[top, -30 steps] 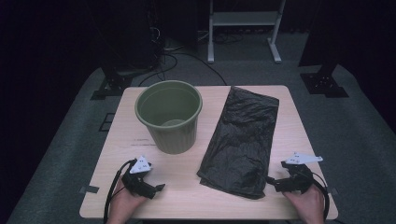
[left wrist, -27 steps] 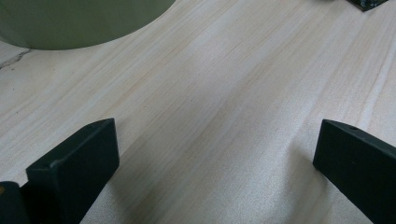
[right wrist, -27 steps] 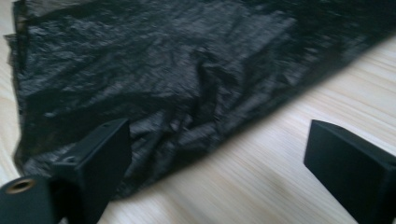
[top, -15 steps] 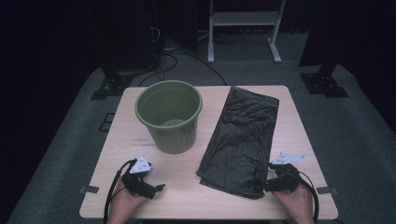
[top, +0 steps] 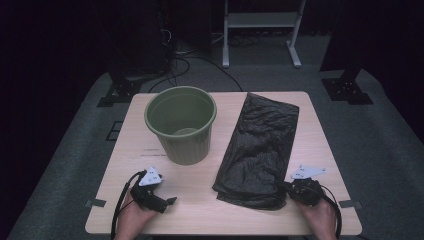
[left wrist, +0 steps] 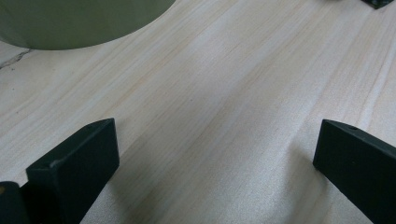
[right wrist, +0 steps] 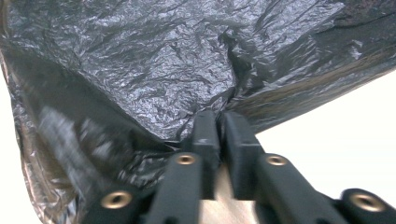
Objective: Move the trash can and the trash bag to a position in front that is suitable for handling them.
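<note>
Right gripper [top: 286,189] has moved in from the table's [top: 320,145] near edge and now pinches the near corner of the black bag [top: 260,150] lying flat beside the green bin [top: 181,125], so lifting can start; left gripper [top: 170,201] rests wide open.

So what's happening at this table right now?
A person works two tongs at a wooden table. The right tongs are shut on the near edge of a black plastic bag lying flat. The left tongs rest open on bare wood, holding nothing. A green bin stands upright beside the bag, unlined.
</note>
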The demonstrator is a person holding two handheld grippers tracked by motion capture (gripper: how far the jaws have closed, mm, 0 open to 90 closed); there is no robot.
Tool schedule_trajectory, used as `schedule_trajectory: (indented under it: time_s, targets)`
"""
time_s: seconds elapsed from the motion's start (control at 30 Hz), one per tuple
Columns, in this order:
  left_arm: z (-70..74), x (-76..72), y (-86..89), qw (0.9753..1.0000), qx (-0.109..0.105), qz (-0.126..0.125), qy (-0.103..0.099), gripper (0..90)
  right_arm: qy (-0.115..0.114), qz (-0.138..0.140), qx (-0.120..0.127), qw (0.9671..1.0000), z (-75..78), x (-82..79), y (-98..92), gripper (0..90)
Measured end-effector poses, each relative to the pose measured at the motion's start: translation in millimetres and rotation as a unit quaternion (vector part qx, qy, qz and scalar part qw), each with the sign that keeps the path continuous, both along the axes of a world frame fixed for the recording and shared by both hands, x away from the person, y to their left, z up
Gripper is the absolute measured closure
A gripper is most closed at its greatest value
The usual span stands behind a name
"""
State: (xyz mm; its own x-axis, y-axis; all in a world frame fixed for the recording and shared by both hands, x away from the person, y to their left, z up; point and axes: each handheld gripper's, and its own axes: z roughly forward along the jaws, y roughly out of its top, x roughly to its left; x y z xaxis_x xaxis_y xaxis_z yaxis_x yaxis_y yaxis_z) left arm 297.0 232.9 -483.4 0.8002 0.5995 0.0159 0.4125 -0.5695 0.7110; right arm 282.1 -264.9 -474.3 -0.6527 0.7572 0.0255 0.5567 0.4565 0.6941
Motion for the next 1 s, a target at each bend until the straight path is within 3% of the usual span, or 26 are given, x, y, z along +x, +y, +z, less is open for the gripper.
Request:
schedule_trajectory:
  time_s: [0.27, 0.7, 0.87, 1.0]
  targets:
    - [0.0, 0.0, 0.0, 1.0, 0.0, 0.0, 0.0, 0.0, 0.002, -0.015, 0.009, 0.9998, 3.8, -0.8, -15.9, 88.2]
    - [0.0, 0.0, 0.0, 1.0, 0.0, 0.0, 0.0, 0.0, 0.004, -0.066, 0.012, 0.9978, 3.8, -3.8, -69.2, 86.1]
    - [0.0, 0.0, 0.0, 1.0, 0.0, 0.0, 0.0, 0.0, -0.008, -0.1, 0.017, 0.9948, 8.8, -7.4, -87.7, 72.4]
    - [0.0, 0.0, 0.0, 1.0, 0.0, 0.0, 0.0, 0.0, -0.029, -0.104, 0.02, 0.994, 21.2, -12.5, -81.6, 57.1]
